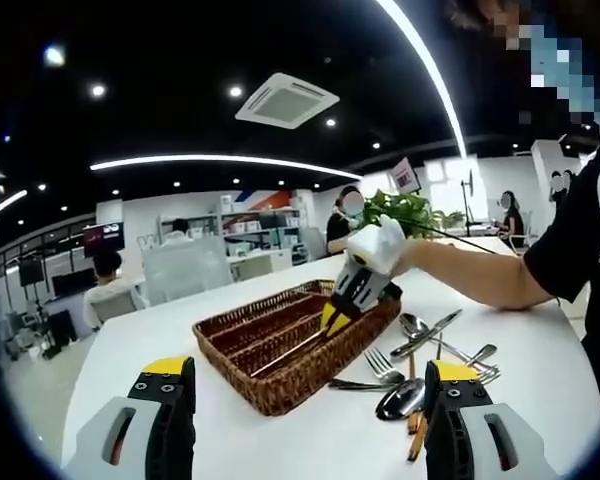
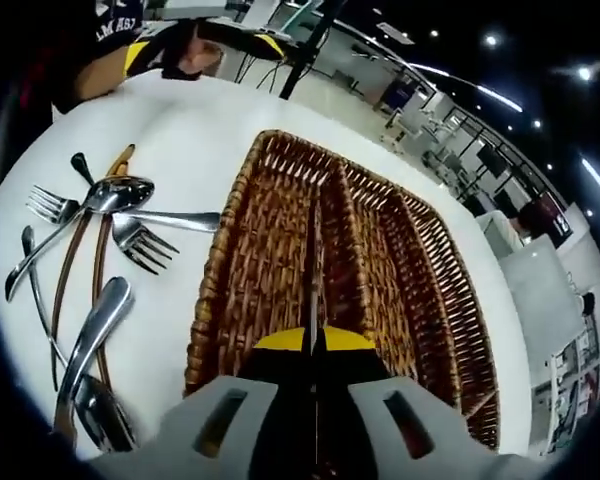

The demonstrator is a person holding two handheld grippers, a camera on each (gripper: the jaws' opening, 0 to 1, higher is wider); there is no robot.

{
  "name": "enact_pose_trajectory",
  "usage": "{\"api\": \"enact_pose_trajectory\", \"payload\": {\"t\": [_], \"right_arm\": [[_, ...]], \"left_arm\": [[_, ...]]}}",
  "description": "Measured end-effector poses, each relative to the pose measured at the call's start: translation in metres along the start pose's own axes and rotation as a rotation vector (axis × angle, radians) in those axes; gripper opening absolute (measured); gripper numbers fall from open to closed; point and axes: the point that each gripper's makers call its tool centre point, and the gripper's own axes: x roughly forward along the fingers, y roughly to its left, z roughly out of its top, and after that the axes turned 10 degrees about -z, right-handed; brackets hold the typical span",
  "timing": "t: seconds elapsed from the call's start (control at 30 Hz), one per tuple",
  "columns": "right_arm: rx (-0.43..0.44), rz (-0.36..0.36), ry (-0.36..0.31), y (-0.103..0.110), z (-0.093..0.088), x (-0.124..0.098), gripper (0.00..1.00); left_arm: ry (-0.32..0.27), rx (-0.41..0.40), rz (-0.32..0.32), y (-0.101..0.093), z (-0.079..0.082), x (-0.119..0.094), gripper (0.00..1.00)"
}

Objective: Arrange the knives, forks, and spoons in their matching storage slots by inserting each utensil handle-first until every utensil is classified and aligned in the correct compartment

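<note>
1. The left gripper (image 1: 305,400) has grey-white jaw bodies with dark slots, black fingers and yellow tips.
2. The right gripper (image 2: 314,345) shares that grey, black and yellow build.
3. The person wears a black short sleeve (image 1: 570,250) and a white glove (image 1: 378,245).
</note>
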Motion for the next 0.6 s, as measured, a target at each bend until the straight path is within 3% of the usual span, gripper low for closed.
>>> {"api": "enact_pose_trajectory", "payload": {"t": [0.33,0.43,0.5,0.6], "right_arm": [[-0.027,-0.026,-0.015,-0.004,0.0,-0.004,0.06],[0.021,-0.011,-0.08,-0.005,0.015,-0.014,0.15],[0.029,-0.076,-0.101,-0.02,0.021,-0.021,0.16],[0.071,-0.099,-0.129,-0.025,0.029,-0.029,0.21]], "left_arm": [[0.003,0.003,0.003,0.001,-0.001,-0.001,1.0],[0.003,0.003,0.002,0.001,-0.001,0.0,1.0],[0.002,0.001,0.002,0.001,-0.001,0.0,1.0],[0.004,0.0,0.004,0.002,-0.002,0.0,1.0]]}}
